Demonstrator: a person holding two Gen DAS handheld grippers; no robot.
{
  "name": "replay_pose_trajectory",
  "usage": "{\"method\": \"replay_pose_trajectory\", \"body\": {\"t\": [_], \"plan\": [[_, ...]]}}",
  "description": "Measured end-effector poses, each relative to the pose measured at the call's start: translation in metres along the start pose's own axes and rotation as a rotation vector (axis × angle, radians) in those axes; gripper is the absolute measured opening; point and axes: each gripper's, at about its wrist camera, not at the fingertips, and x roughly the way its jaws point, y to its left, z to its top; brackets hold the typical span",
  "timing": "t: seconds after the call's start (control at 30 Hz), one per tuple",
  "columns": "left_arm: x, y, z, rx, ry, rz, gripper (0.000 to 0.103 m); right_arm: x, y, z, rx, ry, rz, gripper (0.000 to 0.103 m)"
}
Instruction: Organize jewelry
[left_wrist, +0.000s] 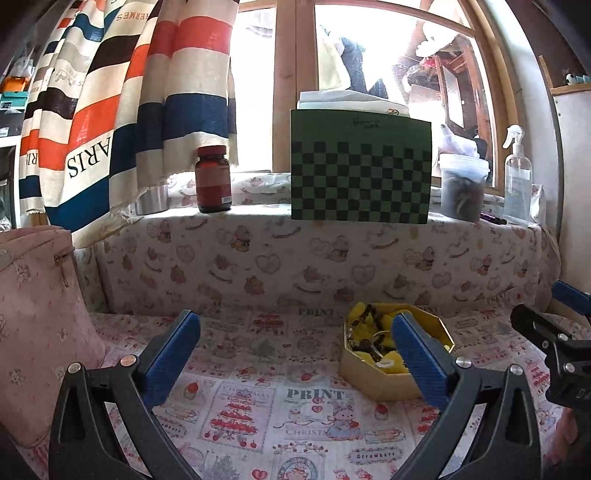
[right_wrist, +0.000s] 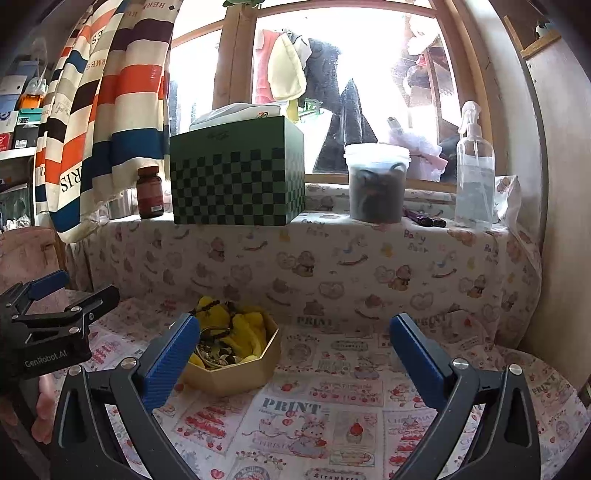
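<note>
A gold hexagonal box (left_wrist: 373, 382) with yellow lining holds a tangle of jewelry (left_wrist: 369, 341): dark bead strands and rings. It sits on the printed cloth, behind my left gripper's right finger. My left gripper (left_wrist: 295, 328) is open and empty, above the cloth to the box's left. In the right wrist view the box (right_wrist: 236, 376) lies behind the left finger of my right gripper (right_wrist: 295, 328), which is open and empty. The jewelry (right_wrist: 218, 354) shows inside. Each gripper appears at the edge of the other's view: the right one (left_wrist: 554, 332), the left one (right_wrist: 55, 317).
A green checkered box (left_wrist: 360, 173) stands on the cloth-covered sill with a brown pill bottle (left_wrist: 213, 180), a lidded tub (left_wrist: 463, 186) and a spray bottle (left_wrist: 517, 177). A striped curtain (left_wrist: 122, 110) hangs at left. A pink bag (left_wrist: 37, 314) lies at far left.
</note>
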Motion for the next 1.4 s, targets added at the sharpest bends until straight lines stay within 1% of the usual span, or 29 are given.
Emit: {"method": "replay_pose_trajectory", "body": {"t": [0.47, 1.4], "plan": [[-0.0010, 0.0008, 0.0000, 0.002, -0.006, 0.013, 0.103, 0.0001, -0.0002, 0.0000, 0.000, 0.000, 0.000, 0.103], [0.0017, -0.0006, -0.0010, 0.010, 0.004, 0.004, 0.103, 0.0009, -0.0019, -0.0003, 0.001, 0.001, -0.004, 0.103]]}}
